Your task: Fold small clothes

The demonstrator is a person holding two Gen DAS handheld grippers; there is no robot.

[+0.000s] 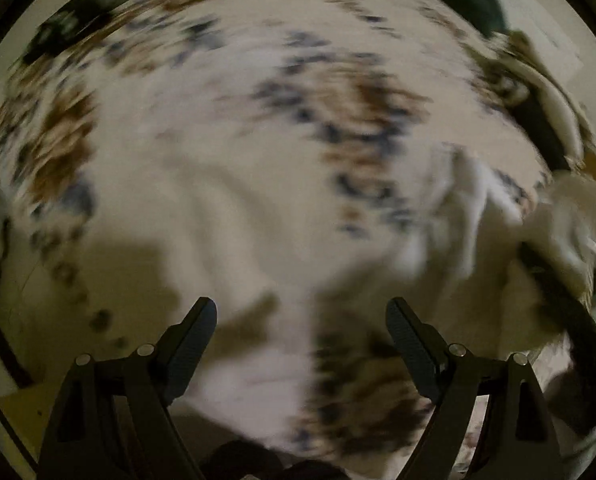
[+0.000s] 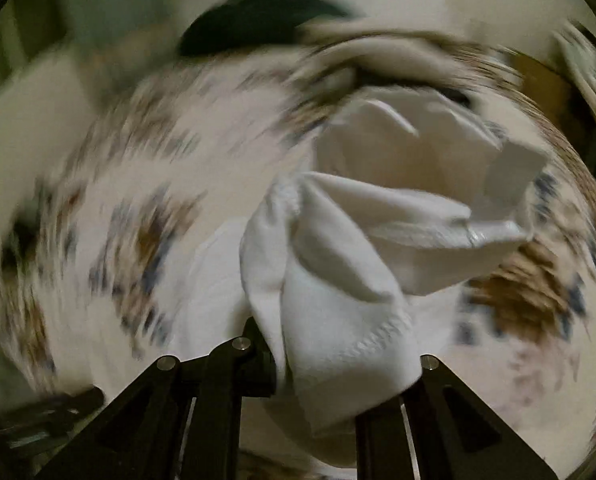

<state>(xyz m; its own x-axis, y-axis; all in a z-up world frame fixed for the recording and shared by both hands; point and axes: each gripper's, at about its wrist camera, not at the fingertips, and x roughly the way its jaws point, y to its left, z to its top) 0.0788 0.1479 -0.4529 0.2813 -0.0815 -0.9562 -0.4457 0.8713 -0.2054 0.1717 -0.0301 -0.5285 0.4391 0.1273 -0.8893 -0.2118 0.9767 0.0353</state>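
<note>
Bedding [image 1: 225, 184] with brown and blue flower print fills both blurred views, a dark green shape [image 2: 257, 20] lying at its far edge. We see our left gripper [image 1: 301, 312] spread wide over bare sheet, nothing between its fingers. Our right gripper [image 2: 338, 376] pinches a white cloth [image 2: 338, 288], which hangs bunched above the bedding.

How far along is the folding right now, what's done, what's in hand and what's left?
Done: nothing looks folded yet, as far as these blurred views show. In hand: the right gripper is shut on a bunched white cloth above the patterned bedspread. The left gripper is open and holds nothing. Left: laying the cloth flat and folding it; a dark garment farther back may also be waiting.
</note>
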